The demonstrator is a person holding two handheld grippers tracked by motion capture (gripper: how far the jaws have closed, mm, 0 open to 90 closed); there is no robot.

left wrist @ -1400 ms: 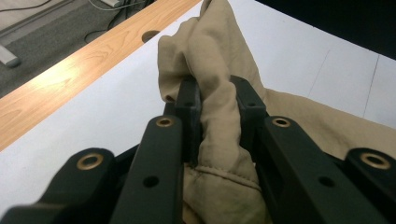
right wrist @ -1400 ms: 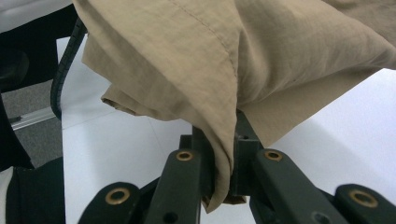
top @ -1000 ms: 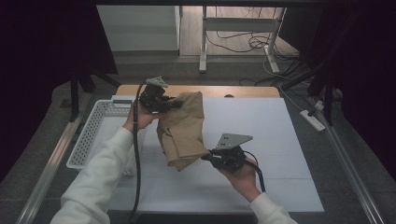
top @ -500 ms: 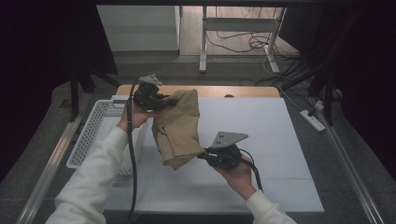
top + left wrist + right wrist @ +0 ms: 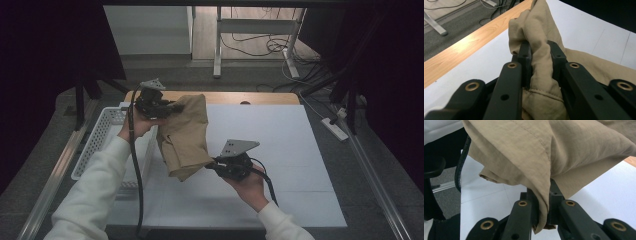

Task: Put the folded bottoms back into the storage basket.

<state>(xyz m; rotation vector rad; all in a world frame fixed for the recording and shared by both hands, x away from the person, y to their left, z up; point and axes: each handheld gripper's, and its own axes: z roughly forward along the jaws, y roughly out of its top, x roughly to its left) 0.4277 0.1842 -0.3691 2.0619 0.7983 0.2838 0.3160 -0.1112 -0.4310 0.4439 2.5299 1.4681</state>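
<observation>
Because each gripper had clamped a separate edge, the left gripper at the far end and the right gripper near the person, the tan garment hung slack above the white table.

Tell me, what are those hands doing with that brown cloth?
A person is holding a tan cloth up over a white table with two hand-held grippers. The left gripper pinches a bunched part of the cloth at its far top end, and the right gripper pinches an edge lower down, nearer the person. Both are shut tight on it, so the cloth hangs between them. A white basket sits at the left side of the table.
</observation>
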